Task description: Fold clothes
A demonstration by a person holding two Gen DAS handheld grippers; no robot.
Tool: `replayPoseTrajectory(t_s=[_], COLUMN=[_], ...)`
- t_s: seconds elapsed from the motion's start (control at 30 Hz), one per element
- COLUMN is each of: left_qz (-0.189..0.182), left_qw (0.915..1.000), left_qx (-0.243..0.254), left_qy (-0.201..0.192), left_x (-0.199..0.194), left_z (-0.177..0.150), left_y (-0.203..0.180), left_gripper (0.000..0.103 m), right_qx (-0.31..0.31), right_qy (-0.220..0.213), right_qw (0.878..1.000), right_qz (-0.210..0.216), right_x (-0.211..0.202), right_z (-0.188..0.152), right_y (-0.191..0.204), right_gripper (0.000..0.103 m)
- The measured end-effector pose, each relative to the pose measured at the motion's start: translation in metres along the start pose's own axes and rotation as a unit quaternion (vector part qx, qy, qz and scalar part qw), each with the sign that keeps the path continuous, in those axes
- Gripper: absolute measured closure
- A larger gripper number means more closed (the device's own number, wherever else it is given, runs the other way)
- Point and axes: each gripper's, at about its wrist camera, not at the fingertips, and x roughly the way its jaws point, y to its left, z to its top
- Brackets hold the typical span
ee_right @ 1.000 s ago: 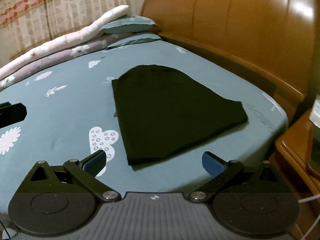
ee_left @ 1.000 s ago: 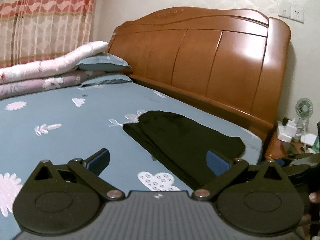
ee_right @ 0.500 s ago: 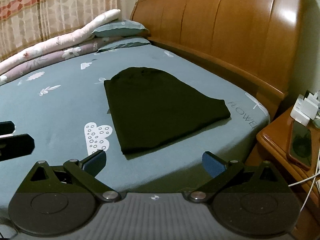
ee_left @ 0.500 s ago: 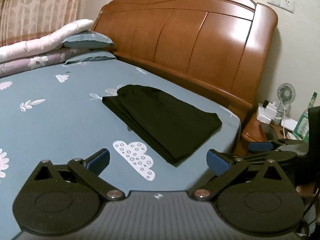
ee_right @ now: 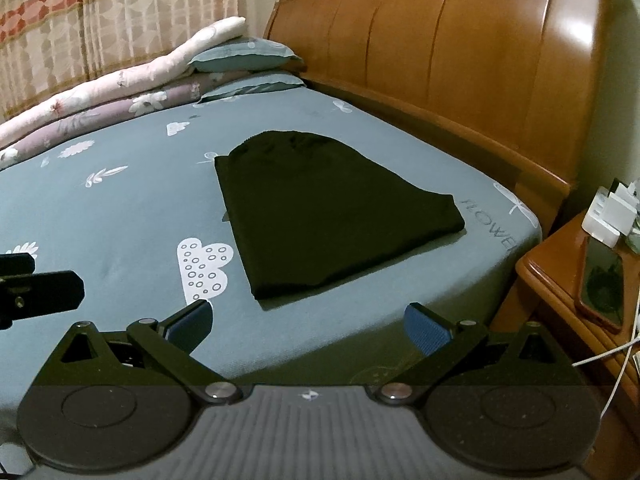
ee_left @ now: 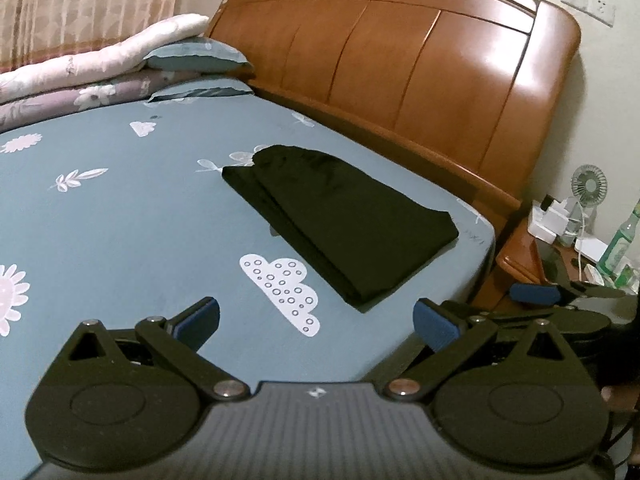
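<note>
The folded black garment (ee_right: pixel 328 216) was laid flat on the bed (ee_right: pixel 120 220) near the headboard (ee_right: pixel 460 52). The left gripper (ee_left: pixel 316 320) and right gripper (ee_right: pixel 308 320) were held wide apart, empty, short of it.

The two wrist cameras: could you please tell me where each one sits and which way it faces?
Left wrist: on the left hand-held gripper, facing the black folded garment and headboard; the right hand-held gripper's blue pad shows.
Right wrist: on the right hand-held gripper, facing the garment from nearer the nightstand.
Shared: garment, cloud print, pillows.
</note>
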Motion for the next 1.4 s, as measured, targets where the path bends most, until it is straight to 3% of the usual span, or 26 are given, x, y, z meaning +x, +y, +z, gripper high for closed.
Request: replayPoseTrajectory(t_s=[0.43,1.4], left_qz=[0.006,-0.019], left_qw=[0.9998,0.9988], left_qx=[0.005,0.033], left_qy=[0.016,0.03], left_x=[0.007,0.025], left_z=[0.0,0.003], left_y=[-0.002,-0.016], left_gripper=[0.001,0.001], right_qx=[0.001,0.003], right_qy=[0.01,0.013], right_qw=[1.0,1.0], right_qz=[0.002,-0.01], right_x=[0.006,0.013], right_z=[0.0,0.0], right_y=[-0.001,-0.004], right_gripper=[0.0,0.0])
